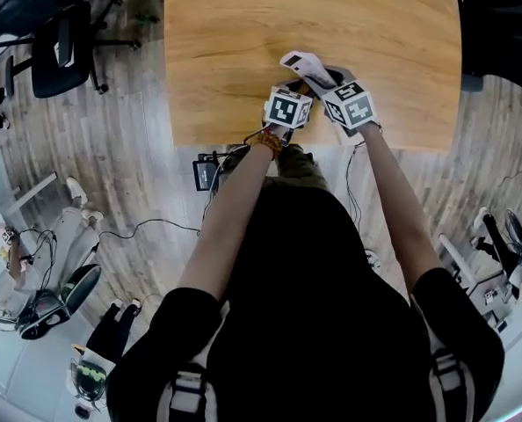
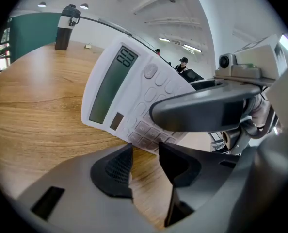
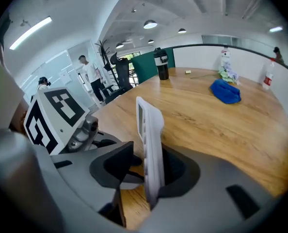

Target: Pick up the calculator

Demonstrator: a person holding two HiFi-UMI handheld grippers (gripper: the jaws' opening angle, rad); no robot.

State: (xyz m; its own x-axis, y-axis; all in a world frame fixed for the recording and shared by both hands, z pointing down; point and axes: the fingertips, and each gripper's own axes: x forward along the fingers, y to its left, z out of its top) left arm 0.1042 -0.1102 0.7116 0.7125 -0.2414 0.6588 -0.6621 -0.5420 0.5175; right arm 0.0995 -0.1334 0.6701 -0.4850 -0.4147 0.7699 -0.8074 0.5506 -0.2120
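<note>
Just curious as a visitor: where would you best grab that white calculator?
At its keypad end, coming from the near edge of the table, jaws across face and back. The calculator is slim and tipped up on edge, as the right gripper has it.

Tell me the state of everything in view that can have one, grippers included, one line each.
calculator, tilted up on edge, clamped in the right gripper
right gripper, shut on the calculator
left gripper, jaws slightly apart, nothing between them
dark tumbler, upright, lid on
blue cloth, crumpled in a heap
</note>
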